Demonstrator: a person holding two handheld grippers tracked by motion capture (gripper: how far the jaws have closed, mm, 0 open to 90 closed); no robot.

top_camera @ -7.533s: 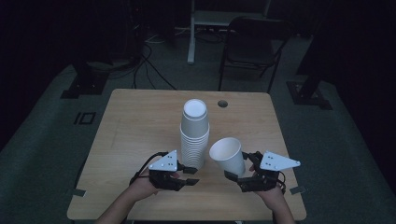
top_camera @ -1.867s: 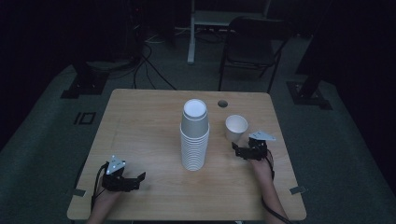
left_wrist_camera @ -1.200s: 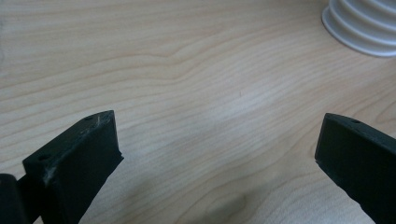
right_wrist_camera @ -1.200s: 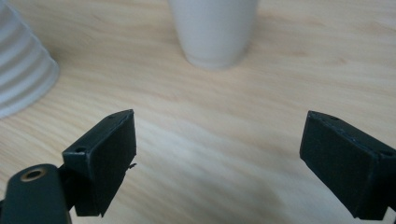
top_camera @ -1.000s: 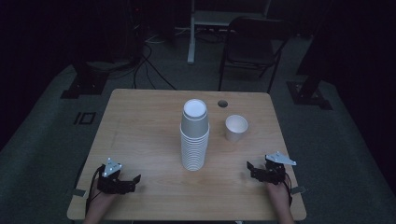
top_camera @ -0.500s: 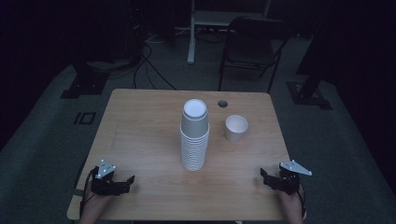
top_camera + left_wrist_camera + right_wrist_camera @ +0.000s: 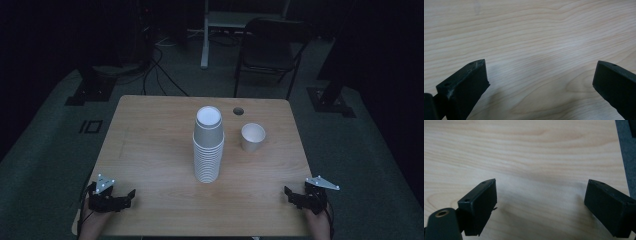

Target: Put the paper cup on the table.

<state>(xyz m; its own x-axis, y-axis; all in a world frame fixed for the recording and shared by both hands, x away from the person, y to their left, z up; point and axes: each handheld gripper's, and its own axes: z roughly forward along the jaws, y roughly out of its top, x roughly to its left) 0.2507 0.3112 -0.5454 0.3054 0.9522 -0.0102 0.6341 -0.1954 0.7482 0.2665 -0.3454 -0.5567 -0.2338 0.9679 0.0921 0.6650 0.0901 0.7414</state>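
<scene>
The left hand-held gripper rests low over the near left corner of the wooden bench, jaws spread wide with nothing between them; in the left gripper view bare wood grain lies between its jaws. The right hand-held gripper sits at the near right corner, jaws likewise wide apart and empty, the bench edge just beside its outer jaw in the right gripper view. The tall stack of white cups stands upright well ahead of both, to the right of the left one and to the left of the right one. The single cup stands upright, mouth up, just beside the stack, well ahead of the right hand-held gripper.
</scene>
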